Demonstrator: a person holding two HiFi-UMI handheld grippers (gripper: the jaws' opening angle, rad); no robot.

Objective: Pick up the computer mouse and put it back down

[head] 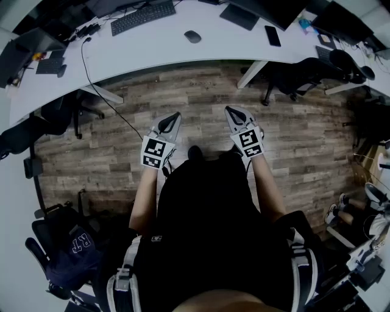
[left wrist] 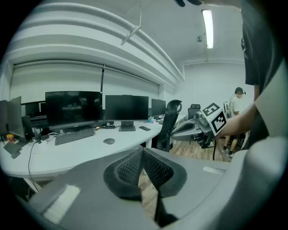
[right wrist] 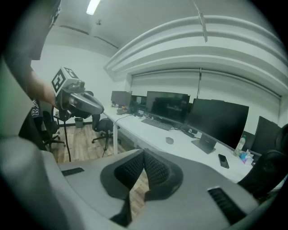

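A dark grey computer mouse point(head: 192, 36) lies on the long white desk point(head: 158, 46), to the right of a black keyboard point(head: 143, 16). The mouse point(left wrist: 109, 141) also shows small in the left gripper view, and the mouse point(right wrist: 169, 140) sits mid-desk in the right gripper view. My left gripper point(head: 175, 116) and right gripper point(head: 229, 111) hang side by side over the wooden floor, well short of the desk. Both are shut with nothing between their pads. Each gripper point(left wrist: 143, 152) point(right wrist: 144, 152) points toward the desk.
A black phone point(head: 272, 35) and a monitor base point(head: 239, 16) lie on the desk right of the mouse. Office chairs point(head: 304, 76) stand at the desk's right; another chair point(head: 61, 116) is at the left. A cable point(head: 100, 91) hangs to the floor.
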